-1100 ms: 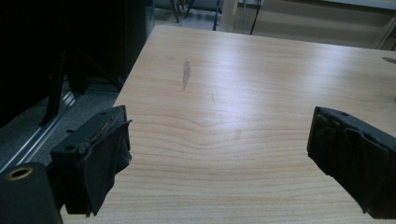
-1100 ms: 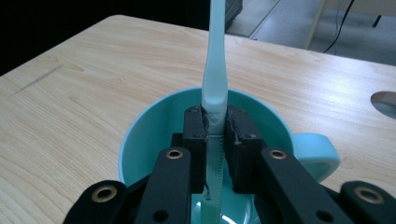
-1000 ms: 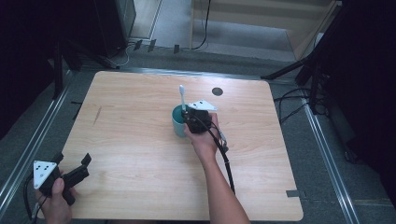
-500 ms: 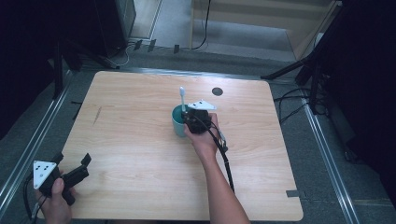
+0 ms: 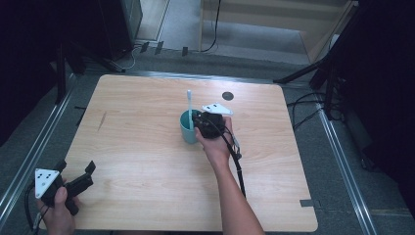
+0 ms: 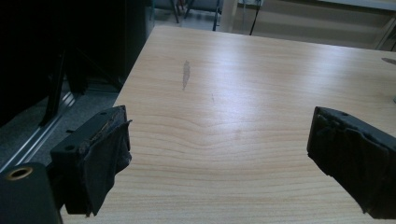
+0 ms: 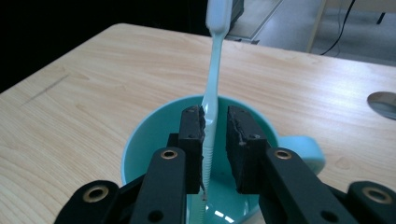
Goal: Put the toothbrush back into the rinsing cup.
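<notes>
High view: looking forward and down from above the near side of the wooden table [image 5: 147, 147], far enough back to take in the whole tabletop and the floor around it. Left gripper view: low and close at the table's near left corner, facing along the wood grain toward the far edge. Right gripper view: very close above the teal mug [image 7: 154, 135] and the toothbrush [image 7: 212, 88] at mid-table — also seen, small, from the high view, mug [image 5: 186, 132] and toothbrush [image 5: 189, 105].

Both black grippers [image 5: 209, 123] [image 5: 73, 182] are carrying grey three-cornered plates [image 5: 217, 108] and trailing black cables [image 5: 238, 164]; brass-ringed screw holes [image 7: 168, 153] are dotting the jaw arms.
</notes>
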Demonstrator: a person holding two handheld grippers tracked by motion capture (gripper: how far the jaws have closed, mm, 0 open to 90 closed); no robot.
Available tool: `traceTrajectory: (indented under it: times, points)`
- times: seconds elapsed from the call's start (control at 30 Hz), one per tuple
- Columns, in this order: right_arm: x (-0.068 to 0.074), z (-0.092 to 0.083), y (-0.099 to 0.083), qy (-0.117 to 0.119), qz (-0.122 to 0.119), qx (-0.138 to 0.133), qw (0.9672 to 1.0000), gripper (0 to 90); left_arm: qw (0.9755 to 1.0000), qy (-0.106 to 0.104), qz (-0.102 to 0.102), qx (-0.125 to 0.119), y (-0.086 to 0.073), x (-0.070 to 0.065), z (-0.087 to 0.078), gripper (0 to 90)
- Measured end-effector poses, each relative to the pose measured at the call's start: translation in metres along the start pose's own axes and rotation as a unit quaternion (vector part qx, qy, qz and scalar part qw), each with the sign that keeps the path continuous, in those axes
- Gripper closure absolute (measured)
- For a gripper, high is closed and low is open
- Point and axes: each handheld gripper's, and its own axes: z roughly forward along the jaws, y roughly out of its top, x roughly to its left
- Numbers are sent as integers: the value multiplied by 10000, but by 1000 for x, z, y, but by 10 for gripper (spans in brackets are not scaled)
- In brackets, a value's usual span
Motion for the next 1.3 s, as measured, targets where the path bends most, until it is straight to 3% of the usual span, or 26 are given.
traceTrajectory:
  times: [0.2, 0.37, 0.57, 0.7, 0.77, 1.03, 1.3]
  points:
    - [-7, -14, 7, -84, -9, -202, 9998, 755, 10000, -4, 15, 2, 0, 0, 0, 60]
    - [-14, -28, 11, -243, -4, -382, 9990, 688, 10000, 7, 37, 4, 0, -1, 0, 60]
    - [-26, -48, 14, -412, 80, -629, 9971, 435, 10000, 0, 50, 1, 0, -1, 0, 60]
    - [-34, -61, 11, -640, 109, -700, 9954, 99, 10000, -1, 50, 3, 0, -1, 0, 60]
    - [-38, -67, 8, -782, 102, -695, 9945, 0, 10000, 3, 50, 3, 0, -1, 0, 60]
    - [-61, -97, -10, -1046, 220, -911, 9901, 0, 10000, 17, 58, -3, 0, -1, 0, 60]
    - [-84, -121, -35, -1278, 341, -908, 9870, 0, 9999, 36, 110, -2, 0, -2, 0, 60]
